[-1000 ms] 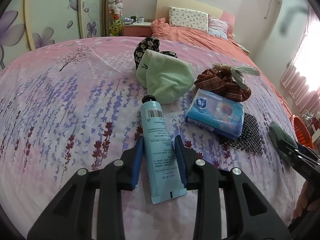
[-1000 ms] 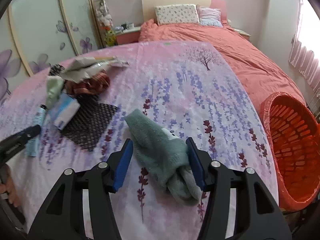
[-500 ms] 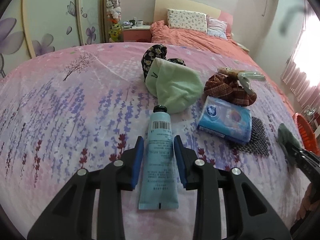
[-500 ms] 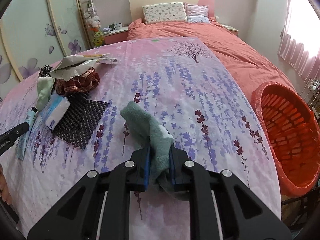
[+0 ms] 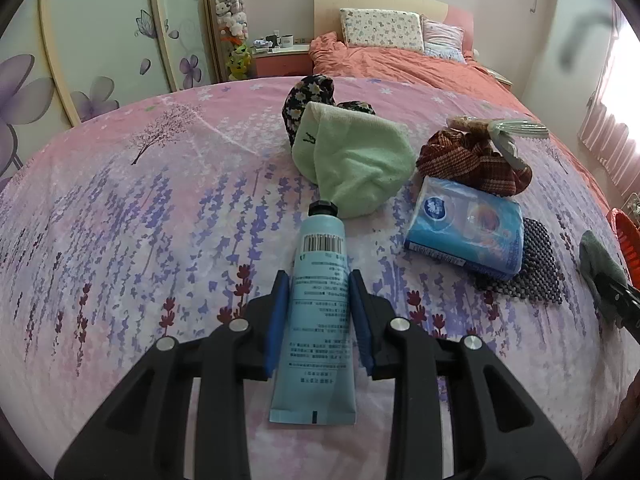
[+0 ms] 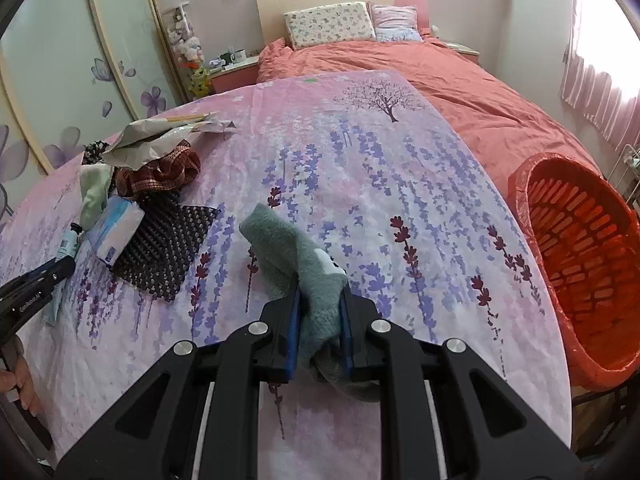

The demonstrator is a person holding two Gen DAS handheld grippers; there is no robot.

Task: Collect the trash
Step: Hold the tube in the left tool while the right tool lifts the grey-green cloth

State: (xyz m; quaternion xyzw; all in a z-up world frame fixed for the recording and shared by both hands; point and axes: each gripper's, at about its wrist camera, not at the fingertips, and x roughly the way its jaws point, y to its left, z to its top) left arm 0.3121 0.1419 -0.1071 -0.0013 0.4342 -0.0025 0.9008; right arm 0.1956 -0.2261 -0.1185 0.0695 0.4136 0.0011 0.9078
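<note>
A light blue tube (image 5: 320, 292) with a black cap lies on the flowered bedspread. My left gripper (image 5: 318, 280) is shut on its middle, with both blue pads against its sides. In the right wrist view that gripper (image 6: 60, 270) shows at the left edge. My right gripper (image 6: 320, 292) is shut on a grey-green fuzzy cloth (image 6: 288, 240); the cloth sticks out ahead of the fingers and bunches below them. The same cloth (image 5: 596, 260) appears at the right edge of the left wrist view. An orange basket (image 6: 520, 184) stands beside the bed on the right.
Beyond the tube lie a pale green cloth (image 5: 356, 160), a black floral cloth (image 5: 308, 92), a plaid cloth (image 5: 472, 160) under a crumpled wrapper (image 5: 504, 132), a blue tissue pack (image 5: 468, 232) and a black mesh mat (image 5: 532, 276). A person's hand (image 6: 16, 380) shows at lower left.
The right jaws have closed from wide apart onto the grey-green cloth. The tube, slanted between the left fingers a second ago, now lies straight between them.
</note>
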